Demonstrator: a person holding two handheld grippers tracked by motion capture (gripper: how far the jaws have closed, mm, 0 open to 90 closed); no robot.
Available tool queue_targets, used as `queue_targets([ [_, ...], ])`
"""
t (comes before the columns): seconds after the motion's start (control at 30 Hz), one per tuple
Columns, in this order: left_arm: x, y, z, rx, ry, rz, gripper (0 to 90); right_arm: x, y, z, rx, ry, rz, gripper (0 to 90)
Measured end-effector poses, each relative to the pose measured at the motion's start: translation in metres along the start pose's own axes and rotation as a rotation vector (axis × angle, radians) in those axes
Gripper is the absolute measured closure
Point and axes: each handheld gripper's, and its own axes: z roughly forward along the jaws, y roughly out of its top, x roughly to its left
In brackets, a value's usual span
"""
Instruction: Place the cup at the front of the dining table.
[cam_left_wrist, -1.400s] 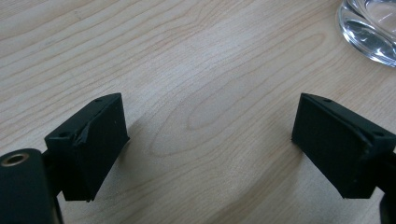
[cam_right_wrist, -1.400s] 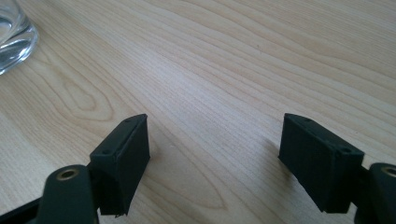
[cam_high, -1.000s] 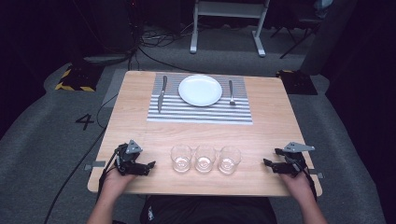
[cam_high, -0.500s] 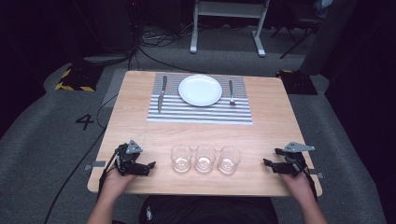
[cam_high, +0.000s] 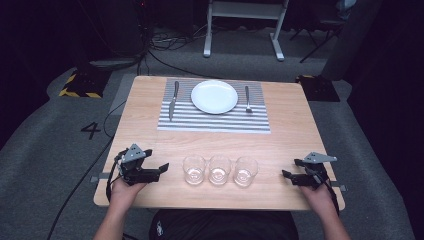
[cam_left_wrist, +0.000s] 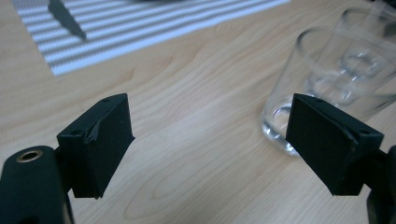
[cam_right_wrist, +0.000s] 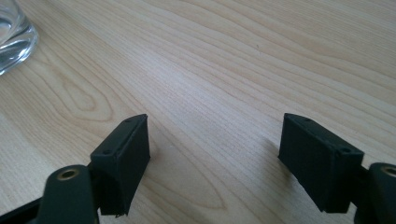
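Wooden bench (cam_high: 290, 140) carries three glasses (cam_high: 219, 170) along its near edge; your left tongs (cam_high: 159, 169) and right tongs (cam_high: 288, 176) rest spread, holding nothing.

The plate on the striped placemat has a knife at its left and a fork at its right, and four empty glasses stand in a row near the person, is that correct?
Not quite: the high view shows three glasses, not four. The plate, placemat, knife and fork are as you describe.

White plate (cam_high: 214, 96), grey-striped mat (cam_high: 215, 121)
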Motion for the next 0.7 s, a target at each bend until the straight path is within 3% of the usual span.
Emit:
queue_targets([
  [0.13, -0.006, 0.006, -0.006, -0.026, 0.012, 0.018, 15.1, 0.0, 0.0, 0.0, -0.001, -0.003, 0.0, 24.9],
  [0.2, -0.007, 0.009, -0.009, -0.043, 0.018, 0.001, 15.1, 0.0, 0.0, 0.0, -0.001, -0.003, 0.0, 24.9],
  [0.27, -0.01, 0.013, -0.017, -0.113, 0.015, -0.055, 15.1, 0.0, 0.0, 0.0, -0.001, -0.004, 0.0, 24.9],
  [0.33, -0.014, 0.019, -0.024, -0.183, -0.009, -0.082, 15.1, 0.0, 0.0, 0.0, -0.002, -0.005, -0.001, 24.9],
  [0.43, -0.022, 0.025, -0.03, -0.192, 0.026, -0.044, 15.2, 0.0, 0.0, 0.0, -0.001, -0.003, 0.0, 24.9],
  [0.7, -0.033, 0.032, -0.027, -0.193, 0.031, -0.018, 15.2, 0.001, 0.0, 0.0, -0.001, -0.005, -0.001, 24.9],
])
